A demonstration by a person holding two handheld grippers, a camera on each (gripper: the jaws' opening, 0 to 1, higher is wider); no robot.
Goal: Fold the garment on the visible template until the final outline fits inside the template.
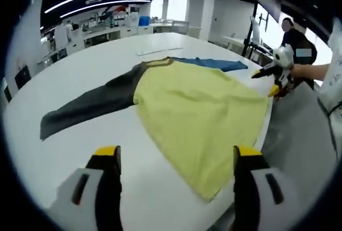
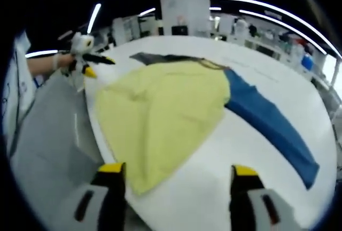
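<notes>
A garment lies flat on the white table (image 1: 69, 70): yellow body (image 1: 197, 108), dark grey sleeve (image 1: 91, 105) stretched out to the left, blue sleeve (image 1: 211, 63) at the far side. In the right gripper view the yellow body (image 2: 160, 113) fills the middle, with the blue sleeve (image 2: 272, 124) running right and the grey sleeve (image 2: 155, 57) far off. My left gripper (image 1: 176, 153) is open, above the hem's near corner. My right gripper (image 2: 177, 169) is open too, above the hem near the table edge. Each gripper also appears in the other's view, left gripper (image 2: 93, 62), right gripper (image 1: 275, 78), held over the hem side.
The table's curved edge runs along the hem side, with grey floor (image 1: 299, 135) beyond it. A person in dark clothes (image 1: 294, 36) stands past that edge. A thin pale strip (image 1: 160, 51) lies on the far tabletop. Benches and a white pillar (image 2: 184, 4) stand in the background.
</notes>
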